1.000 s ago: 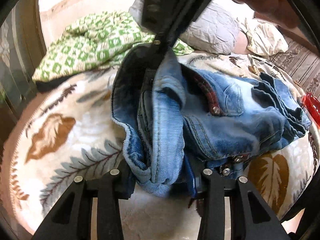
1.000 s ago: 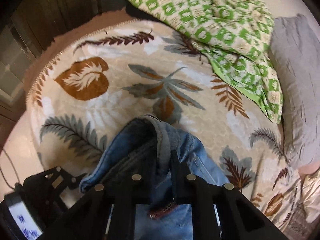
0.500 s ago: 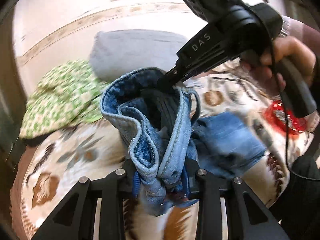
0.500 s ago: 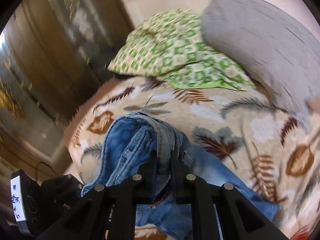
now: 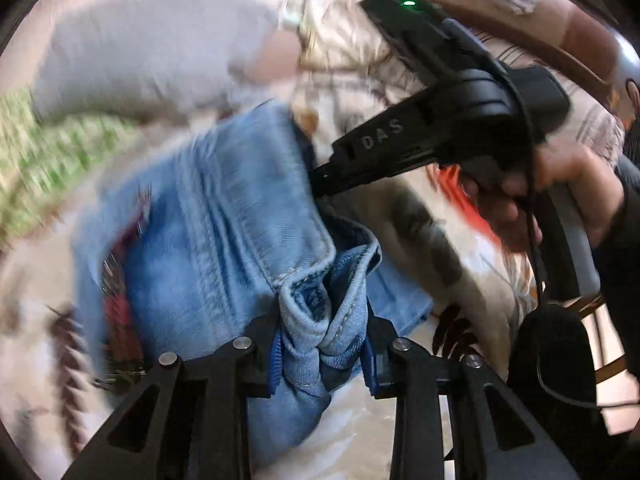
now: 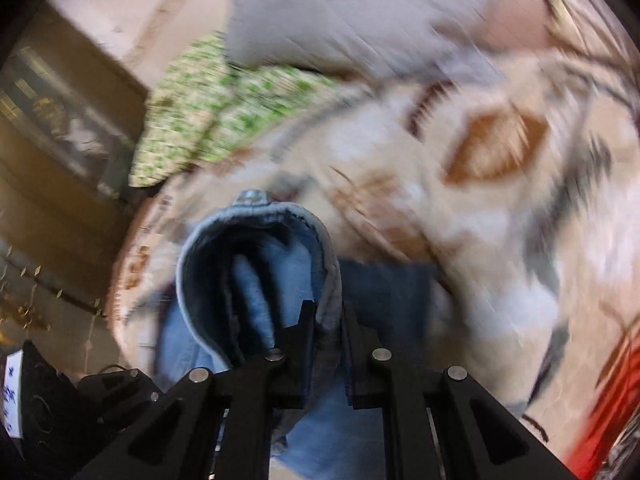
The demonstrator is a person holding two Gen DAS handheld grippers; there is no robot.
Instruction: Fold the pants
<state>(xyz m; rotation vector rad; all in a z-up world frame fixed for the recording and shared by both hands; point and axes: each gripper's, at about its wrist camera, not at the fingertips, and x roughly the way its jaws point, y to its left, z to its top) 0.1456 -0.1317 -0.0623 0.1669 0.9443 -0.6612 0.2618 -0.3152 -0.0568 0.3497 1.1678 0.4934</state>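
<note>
The blue jeans (image 5: 224,240) hang bunched between both grippers above the leaf-print bedspread (image 5: 404,216). My left gripper (image 5: 324,332) is shut on a thick wad of folded denim at the near end. In the left wrist view my right gripper (image 5: 316,178), held by a person's hand (image 5: 568,196), bites the far edge of the cloth. The right wrist view shows the right gripper (image 6: 326,316) shut on a hem of the jeans (image 6: 256,264), which curls into a loop ahead of the fingers. Both views are blurred by motion.
A grey pillow (image 6: 340,12) and a green patterned quilt (image 6: 224,120) lie at the far side of the bedspread (image 6: 500,220). Something red (image 6: 616,380) sits at the right edge. Brown wooden furniture (image 6: 60,140) stands to the left of the bed.
Both grippers have swung sideways across the bed with the jeans, lifting them off the bedspread. The right gripper has rolled. The pillow now fills the top of both views.
</note>
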